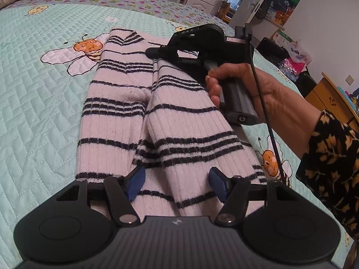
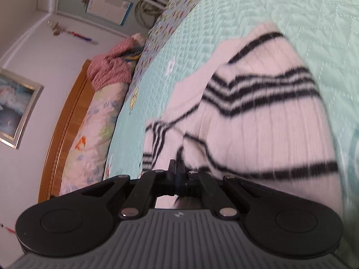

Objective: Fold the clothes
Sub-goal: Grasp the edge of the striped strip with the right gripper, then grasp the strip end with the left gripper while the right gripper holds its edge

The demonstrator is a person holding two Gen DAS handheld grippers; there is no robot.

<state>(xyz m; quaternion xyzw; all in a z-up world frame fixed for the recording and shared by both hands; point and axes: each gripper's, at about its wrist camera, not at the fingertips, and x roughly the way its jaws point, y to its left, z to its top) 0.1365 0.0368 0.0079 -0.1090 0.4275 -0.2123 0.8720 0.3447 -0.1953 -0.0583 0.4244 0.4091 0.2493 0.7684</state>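
Blue pads (image 1: 135, 185) of the left gripper (image 1: 177, 185) are standing well apart at the near edge of the left wrist view, hovering over the hem end of a pink sweater with black stripes (image 1: 125, 116); nothing is being pinched between them, though the knit is lying right beneath the gap. That sweater is lying lengthwise on a mint quilted bedspread (image 1: 33, 112) printed with cartoon bees, running from the near edge away toward the far side, and both its long sides are already turned in so that a seam runs down the middle.

Farther along the garment, the right gripper (image 1: 154, 53) is reaching in from the right, carried by a hand (image 1: 242, 89) in a dark sleeve with orange flowers. Its tip is sitting at the middle seam toward the far end. In the right wrist view its jaws are drawn fully together (image 2: 177, 168) with striped knit bunching around the tip, so it is probably pinching a fold of cloth, though blur is hiding the contact.

Judging from this, the side folds are finished and the lengthwise fold is beginning. Next, the left gripper likely needs to close on the near hem or pin it flat while the right one is carrying the far end over, keeping the edges aligned.
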